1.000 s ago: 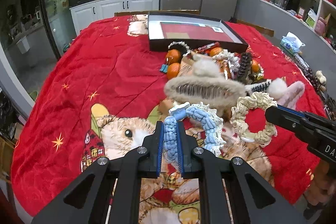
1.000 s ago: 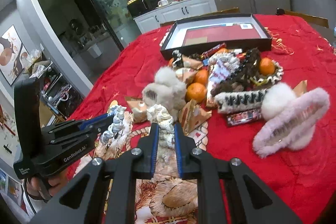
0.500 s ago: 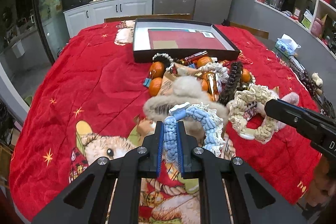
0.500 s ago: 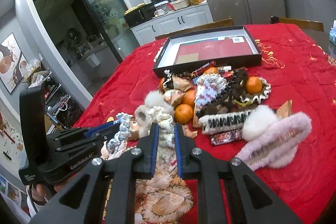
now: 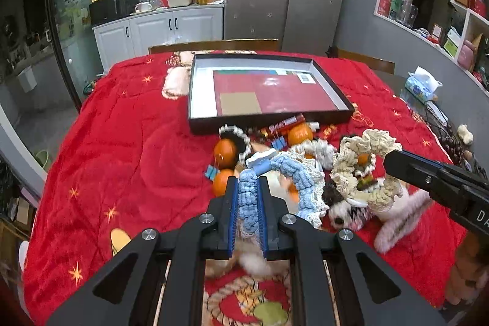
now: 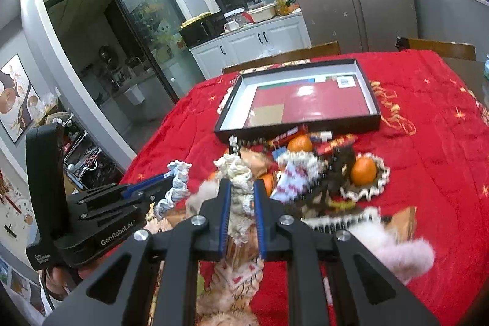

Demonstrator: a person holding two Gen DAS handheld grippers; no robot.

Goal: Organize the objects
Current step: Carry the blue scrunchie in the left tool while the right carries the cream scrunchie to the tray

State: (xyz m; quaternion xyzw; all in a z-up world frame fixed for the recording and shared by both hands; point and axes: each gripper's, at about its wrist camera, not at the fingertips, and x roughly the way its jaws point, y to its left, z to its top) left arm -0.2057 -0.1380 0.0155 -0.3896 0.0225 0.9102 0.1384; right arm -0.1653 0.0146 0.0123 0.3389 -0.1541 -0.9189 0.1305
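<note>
The blue scrunchie (image 5: 276,173) is pinched between the jaws of the left gripper (image 5: 247,214), its loop curling up and off to the right, lifted above the pile. The cream scrunchie (image 6: 238,182) is pinched in the jaws of the right gripper (image 6: 240,216), hanging as a frilly ring; in the left view it floats just right of the blue one. Both are held clear of the heap of oranges (image 5: 225,148), wrapped snacks and fuzzy hair clips (image 6: 397,249) on the red blanket covering the bench. The black tray (image 5: 195,100) lies straight ahead, beyond the pile, its long axis running across both views. It sits nearly dead ahead of the left jaws and slightly right of the right ones. By my reading neither hand is clearly nearer; each needs a forward carry over the clutter.
</note>
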